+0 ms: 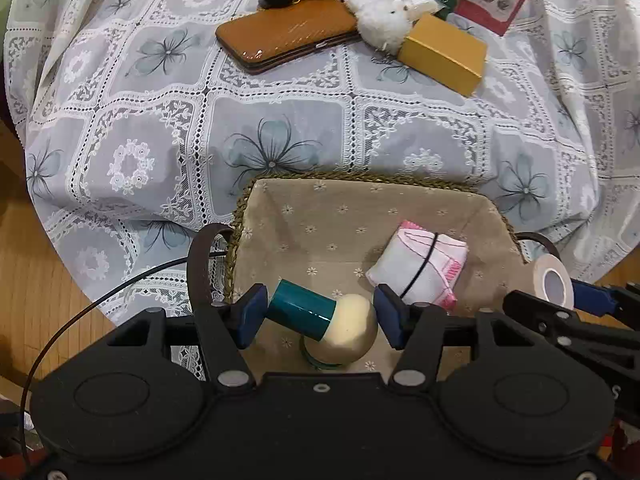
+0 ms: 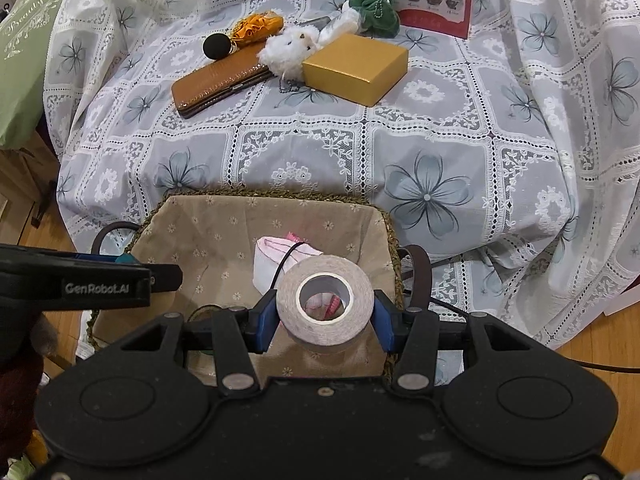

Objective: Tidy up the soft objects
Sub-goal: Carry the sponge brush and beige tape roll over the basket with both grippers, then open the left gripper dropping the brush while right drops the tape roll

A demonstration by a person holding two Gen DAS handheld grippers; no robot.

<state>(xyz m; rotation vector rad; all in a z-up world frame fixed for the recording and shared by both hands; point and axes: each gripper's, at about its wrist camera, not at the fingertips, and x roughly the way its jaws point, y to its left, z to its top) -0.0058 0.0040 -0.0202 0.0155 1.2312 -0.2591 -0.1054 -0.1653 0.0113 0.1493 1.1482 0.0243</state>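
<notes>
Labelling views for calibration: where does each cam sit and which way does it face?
Left wrist: on the left gripper, looking forward over the lined basket; jaws hold a teal-handled brush; right gripper shows at right.
Right wrist: on the right gripper, same heading; jaws grip a tape roll; left gripper shows at left.
Shared: basket, brown wallet, yellow box, white plush.
</notes>
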